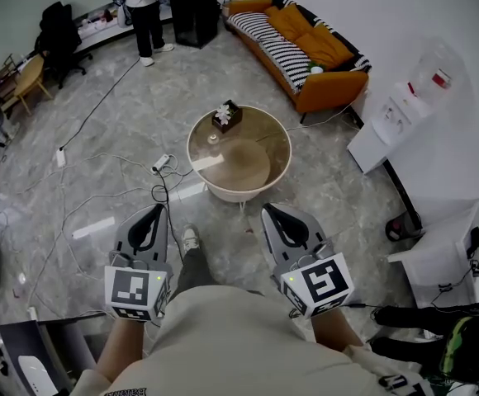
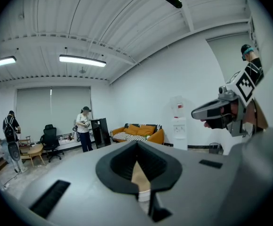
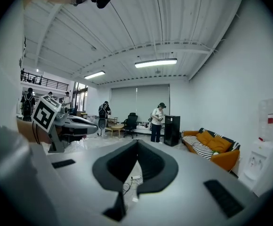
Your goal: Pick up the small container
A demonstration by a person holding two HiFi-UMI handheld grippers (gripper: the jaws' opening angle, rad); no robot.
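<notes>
A round beige table [image 1: 239, 157] stands on the floor ahead of me. Near its far edge sits a small dark box [image 1: 226, 115] with something white on top, and a tiny pale object [image 1: 213, 138] lies beside it. My left gripper [image 1: 158, 208] and right gripper [image 1: 266, 209] are held close to my body, well short of the table, with their jaws together and nothing between them. The left gripper view looks along its shut jaws [image 2: 137, 142] toward the room and shows the right gripper [image 2: 221, 109]. Past the shut jaws [image 3: 137, 141], the right gripper view shows the left gripper [image 3: 75, 124].
Cables [image 1: 99, 196] and a power strip [image 1: 160, 163] lie on the floor left of the table. An orange sofa [image 1: 305, 48] is behind it. A water dispenser [image 1: 396, 114] and white shelves [image 1: 442, 254] stand at the right. A person [image 1: 144, 15] stands by a black cabinet [image 1: 194, 7].
</notes>
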